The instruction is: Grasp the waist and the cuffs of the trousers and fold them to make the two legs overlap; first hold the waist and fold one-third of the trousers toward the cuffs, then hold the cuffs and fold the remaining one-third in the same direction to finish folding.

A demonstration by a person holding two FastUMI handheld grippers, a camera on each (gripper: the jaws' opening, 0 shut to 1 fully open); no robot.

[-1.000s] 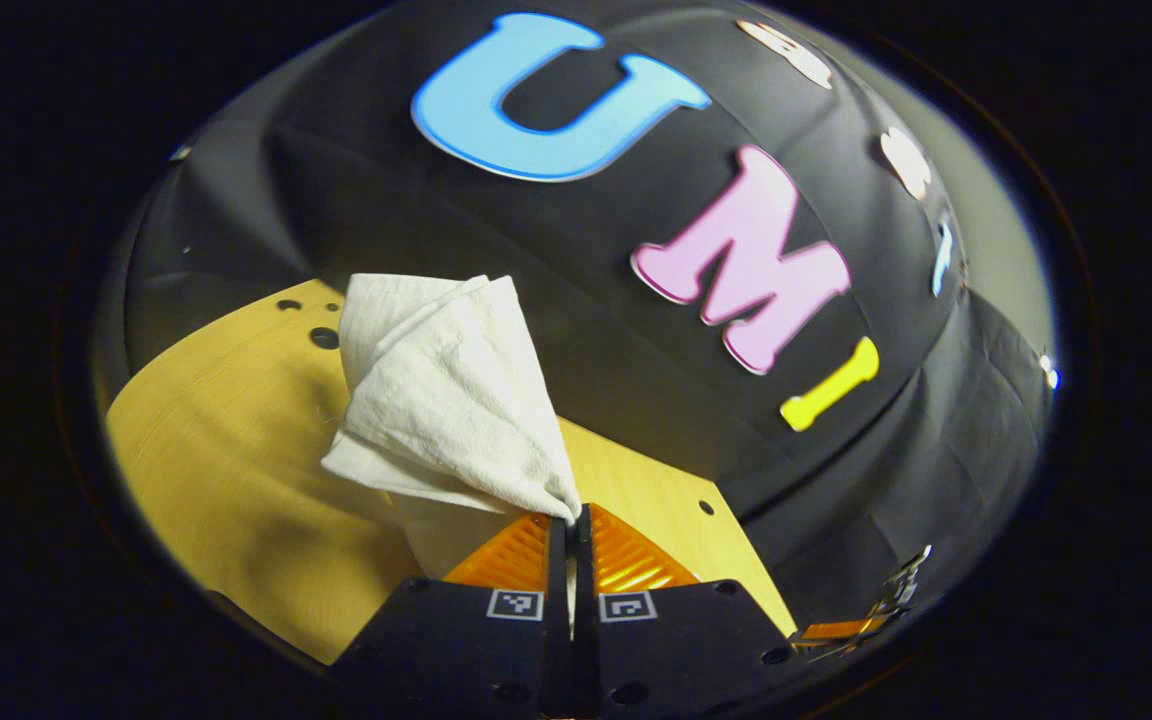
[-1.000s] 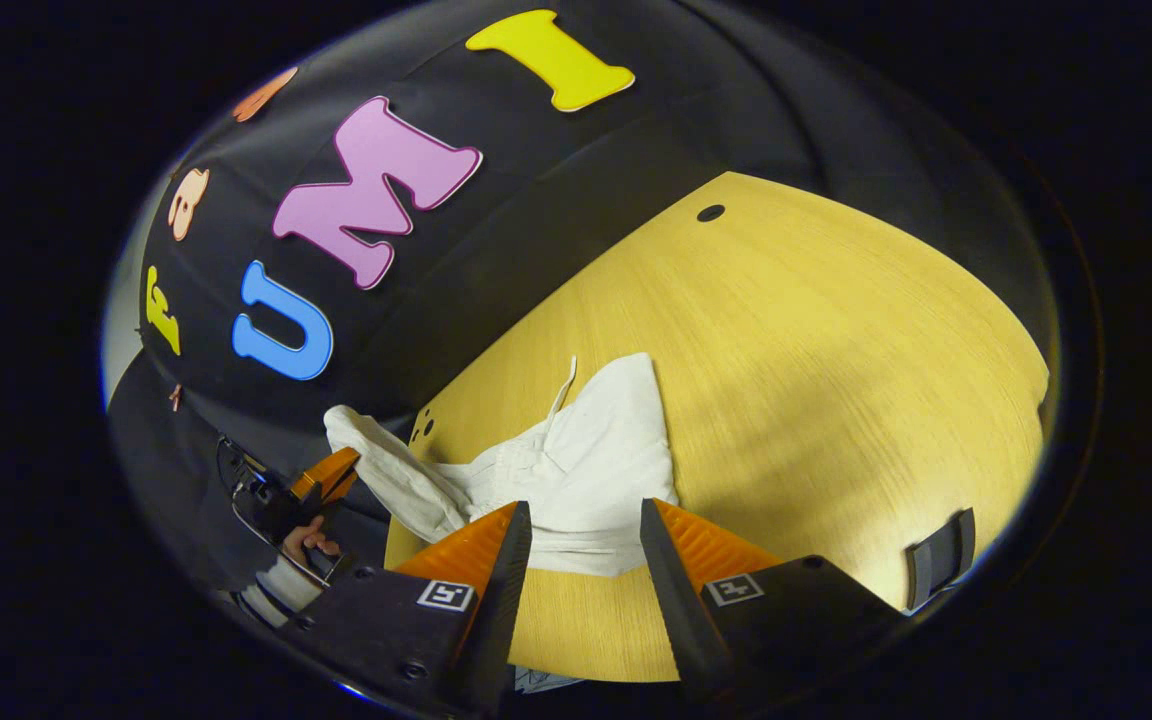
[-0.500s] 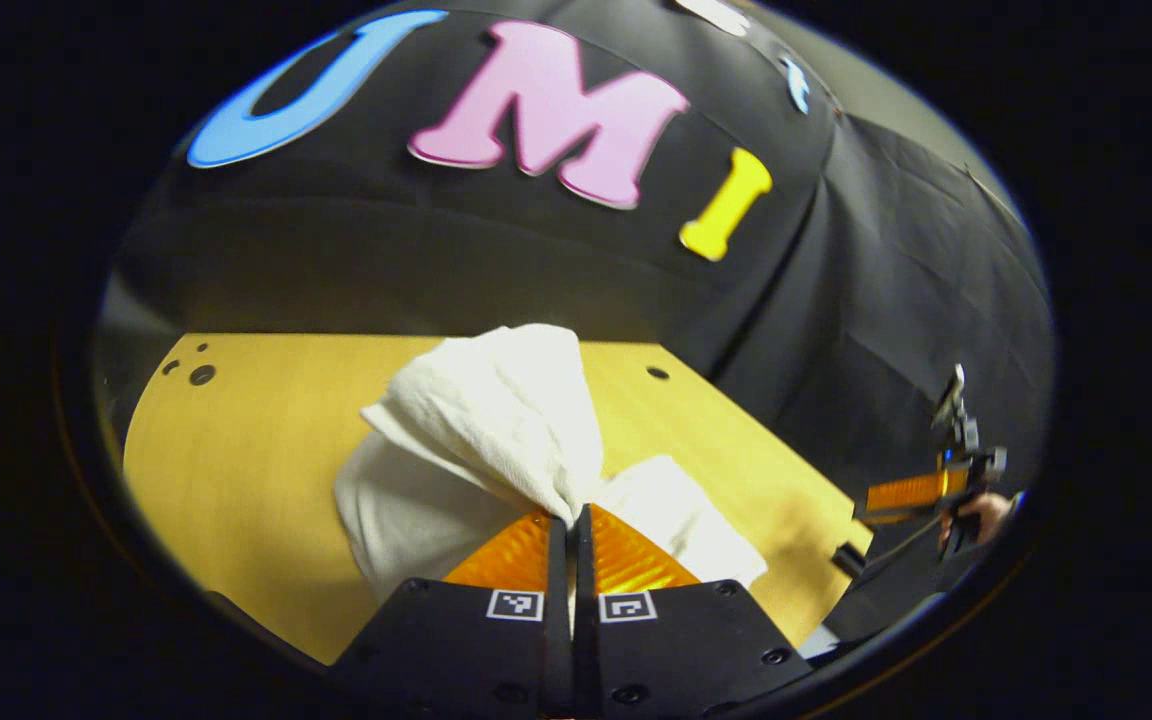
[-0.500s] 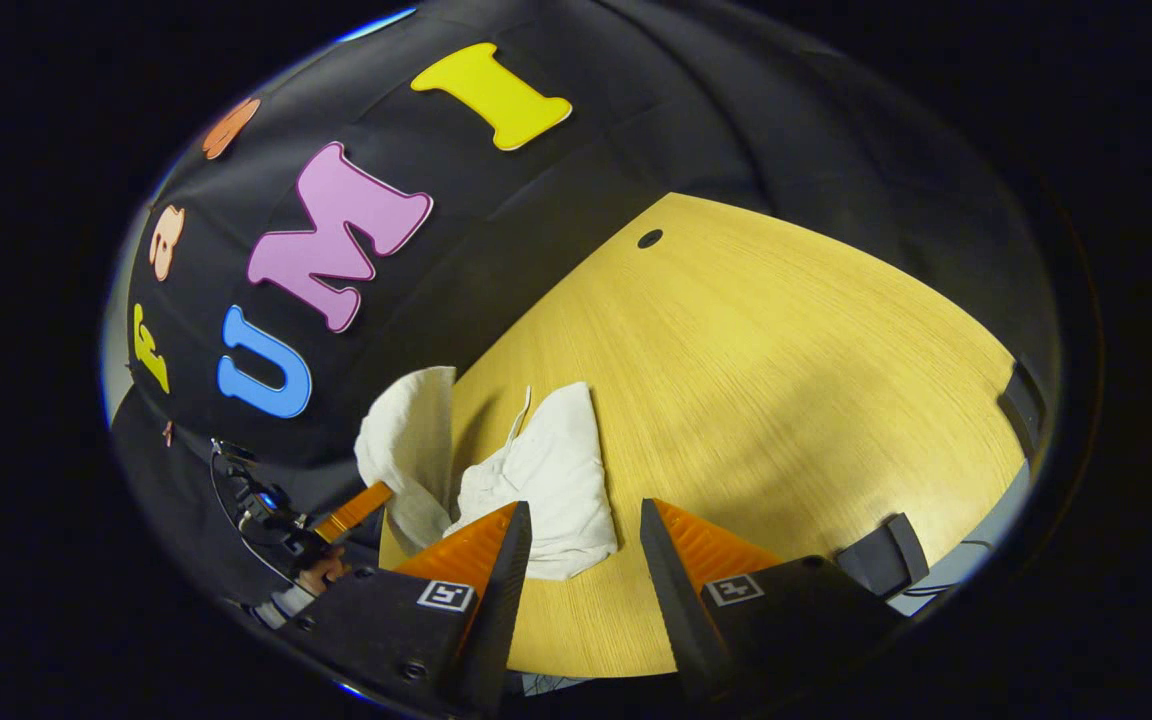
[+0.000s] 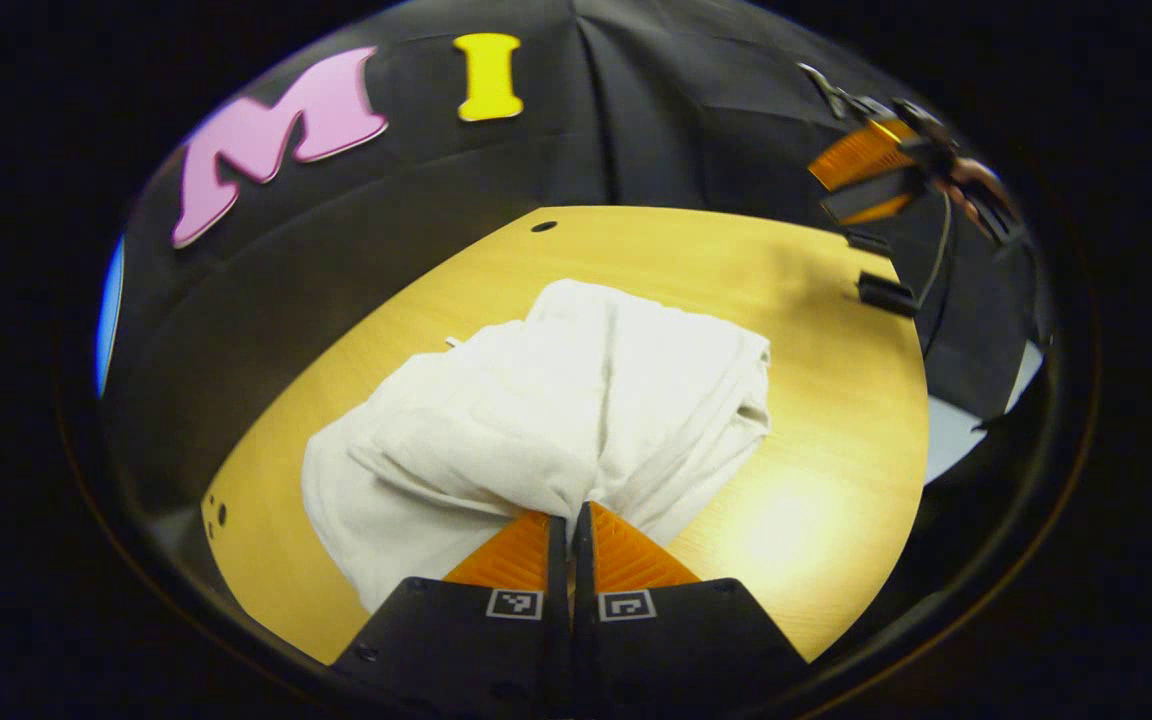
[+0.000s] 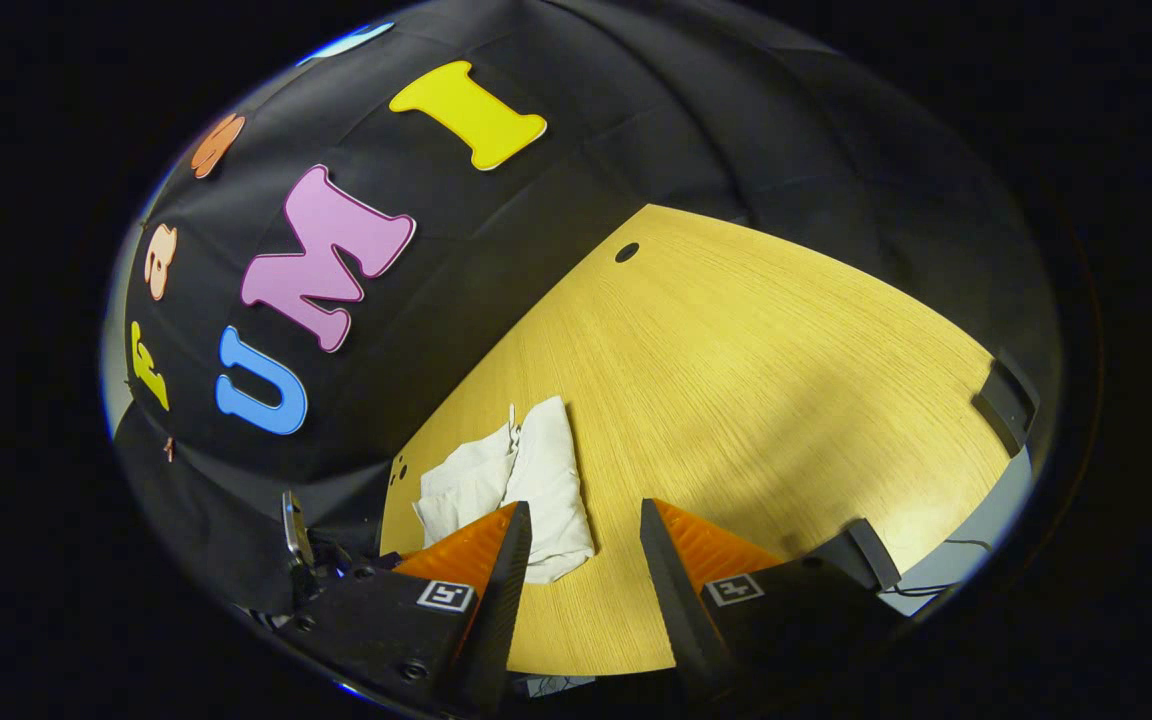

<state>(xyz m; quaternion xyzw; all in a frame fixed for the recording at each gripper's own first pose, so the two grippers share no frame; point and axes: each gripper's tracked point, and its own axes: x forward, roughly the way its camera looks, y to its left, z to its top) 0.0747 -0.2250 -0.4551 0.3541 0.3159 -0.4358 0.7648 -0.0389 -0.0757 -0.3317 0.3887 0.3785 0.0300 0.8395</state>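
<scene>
White trousers (image 5: 546,410) lie bundled in folds on the yellow wooden table (image 5: 816,480). My left gripper (image 5: 570,520) is shut on an edge of the cloth at the near side of the bundle. In the left gripper view the right gripper (image 5: 861,180) hangs far off at the upper right, a hand behind it. My right gripper (image 6: 578,520) stands open above the table with nothing between its fingers. In the right gripper view the trousers (image 6: 526,485) lie small, behind the left finger.
Black cloth walls the booth behind the table (image 6: 756,380). Small dark clamps (image 5: 884,293) (image 6: 1004,400) sit on the table's edges. A round hole (image 6: 626,252) marks the tabletop near its far edge.
My left gripper has swung down and laid the lifted cloth over the rest of the trousers, which now lie flat. The right gripper has drawn back, still open.
</scene>
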